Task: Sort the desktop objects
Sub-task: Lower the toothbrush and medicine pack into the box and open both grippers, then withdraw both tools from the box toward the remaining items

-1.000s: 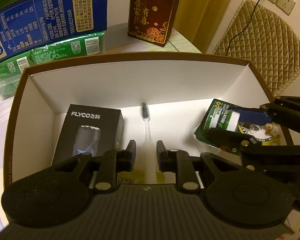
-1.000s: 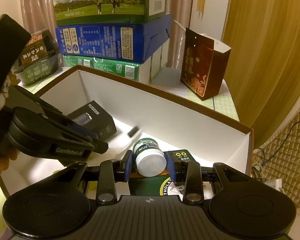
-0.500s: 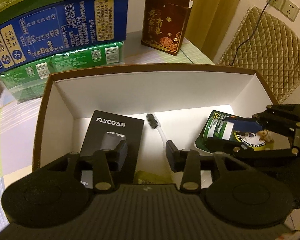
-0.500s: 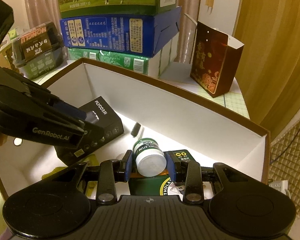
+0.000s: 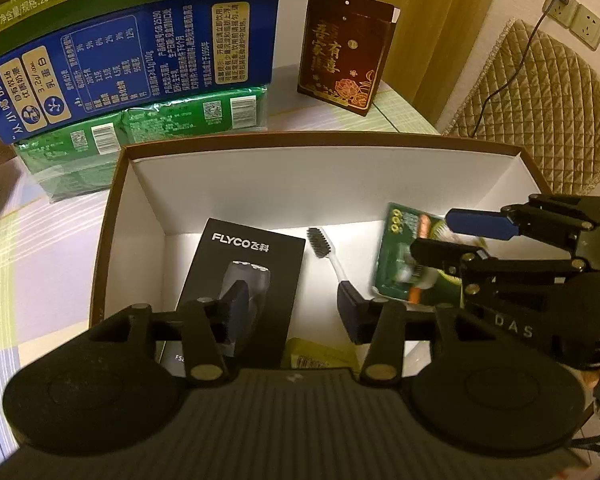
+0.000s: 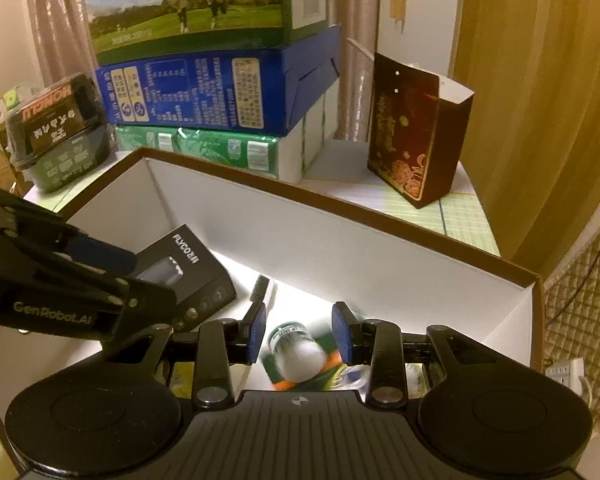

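Observation:
A brown-rimmed white box [image 5: 260, 184] holds a black FLYCO shaver box [image 5: 244, 280], a toothbrush [image 5: 328, 256], a green packet [image 5: 404, 256] and a yellow-green item [image 5: 320, 354]. My right gripper [image 6: 300, 334] is open above the box's right end. A small green bottle with a white cap [image 6: 298, 350] lies blurred below its jaws, on the green packet [image 6: 332, 372]. My left gripper [image 5: 292, 312] is open and empty above the shaver box and toothbrush. The right gripper also shows in the left wrist view [image 5: 456, 236].
Stacked milk cartons [image 5: 132, 64] stand behind the box on the left. A dark red gift bag [image 5: 344, 48] stands behind it. A black noodle bowl [image 6: 56, 132] sits far left. A quilted chair back [image 5: 540, 108] and a wall socket [image 5: 576, 16] are at the right.
My right gripper has opened and let go of the green bottle, which has dropped onto the green packet. My left gripper has opened wider and drawn back and up from the box.

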Available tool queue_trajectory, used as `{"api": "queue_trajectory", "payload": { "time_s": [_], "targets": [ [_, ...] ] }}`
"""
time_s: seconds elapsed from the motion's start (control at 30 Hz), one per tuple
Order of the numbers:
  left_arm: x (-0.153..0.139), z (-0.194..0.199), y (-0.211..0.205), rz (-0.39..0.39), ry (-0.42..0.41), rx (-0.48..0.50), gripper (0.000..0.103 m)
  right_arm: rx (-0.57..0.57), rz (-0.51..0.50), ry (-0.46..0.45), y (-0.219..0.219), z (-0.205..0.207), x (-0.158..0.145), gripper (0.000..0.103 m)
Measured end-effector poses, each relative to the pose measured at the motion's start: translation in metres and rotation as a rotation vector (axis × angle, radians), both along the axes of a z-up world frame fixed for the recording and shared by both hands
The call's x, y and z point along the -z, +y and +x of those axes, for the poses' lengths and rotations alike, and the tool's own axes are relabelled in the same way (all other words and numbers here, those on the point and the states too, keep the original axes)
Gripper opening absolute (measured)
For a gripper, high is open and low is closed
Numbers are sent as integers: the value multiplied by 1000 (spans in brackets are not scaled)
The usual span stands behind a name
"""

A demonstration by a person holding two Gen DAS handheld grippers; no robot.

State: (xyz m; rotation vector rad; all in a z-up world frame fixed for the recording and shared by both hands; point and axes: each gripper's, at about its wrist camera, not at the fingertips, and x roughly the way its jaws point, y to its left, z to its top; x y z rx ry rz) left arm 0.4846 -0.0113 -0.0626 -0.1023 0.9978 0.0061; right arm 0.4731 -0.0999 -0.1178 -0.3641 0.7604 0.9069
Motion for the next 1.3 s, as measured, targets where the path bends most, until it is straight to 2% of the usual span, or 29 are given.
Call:
{"api": "queue_trajectory", "payload": {
  "time_s": [0.03,0.07,0.13,0.27,0.3,0.37,0.43,0.53,1.3],
  "targets": [
    [-1,-1,0,-3,-2,-3,50,4,-1,-3,-1,0,-1,46],
    [-3,-2,1,-6,-6,-5,55,8,3,-7,-5,-2,-3,61],
    [-6,-6,1,-2,-14,-7,62,11,24,-22,-13,-7,-8,74],
    [-12,-16,1,12,-30,-3,72,9,39,-13,-29,-19,-17,92],
    [-14,-19,0,14,-35,0,76,14,42,-12,-34,-23,-19,95],
    [-16,-25,-1,17,-42,2,78,29,49,-7,-42,-28,-22,101],
    [-20,-32,-3,23,-48,4,85,43,57,8,-49,-32,-25,101],
    [-25,-42,-7,28,-63,4,89,66,61,33,-57,-39,-28,101],
    [-58,-121,-23,55,-115,-33,95,109,96,67,-92,-99,-59,101]
  ]
}}
